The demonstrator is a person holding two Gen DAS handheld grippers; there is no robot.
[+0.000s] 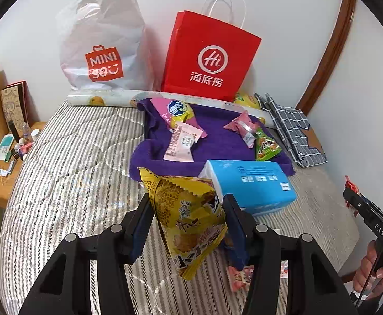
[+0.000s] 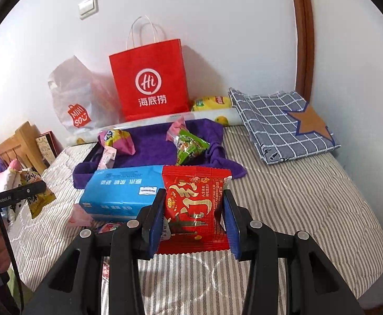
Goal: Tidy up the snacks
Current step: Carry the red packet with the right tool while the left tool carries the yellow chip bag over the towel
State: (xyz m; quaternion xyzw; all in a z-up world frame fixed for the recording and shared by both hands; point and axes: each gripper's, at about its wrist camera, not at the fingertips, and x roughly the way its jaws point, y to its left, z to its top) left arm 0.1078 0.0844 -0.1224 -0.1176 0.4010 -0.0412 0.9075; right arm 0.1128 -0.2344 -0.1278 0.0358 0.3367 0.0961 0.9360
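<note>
My left gripper [image 1: 187,204] is shut on a yellow snack packet [image 1: 188,223], held in the air above the striped bed. My right gripper [image 2: 194,199] is shut on a red snack packet [image 2: 195,207], also lifted off the bed. Beyond both lies a purple towel [image 1: 217,134] carrying several snacks: a pink and yellow bag [image 1: 177,111], a pale pink packet [image 1: 180,144], a pink wrapped one [image 1: 244,128] and a green packet [image 1: 266,147]. A blue tissue pack [image 1: 251,183] lies at the towel's near edge. More small packets [image 1: 240,277] rest on the bed under my left gripper.
A red paper bag [image 1: 209,57] and a white plastic bag [image 1: 99,44] stand against the wall. Folded checked cloth [image 2: 280,123] lies right. A rolled sheet [image 1: 107,98] and a yellow pack [image 2: 212,103] sit behind the towel. A cluttered bedside table [image 1: 7,157] stands left.
</note>
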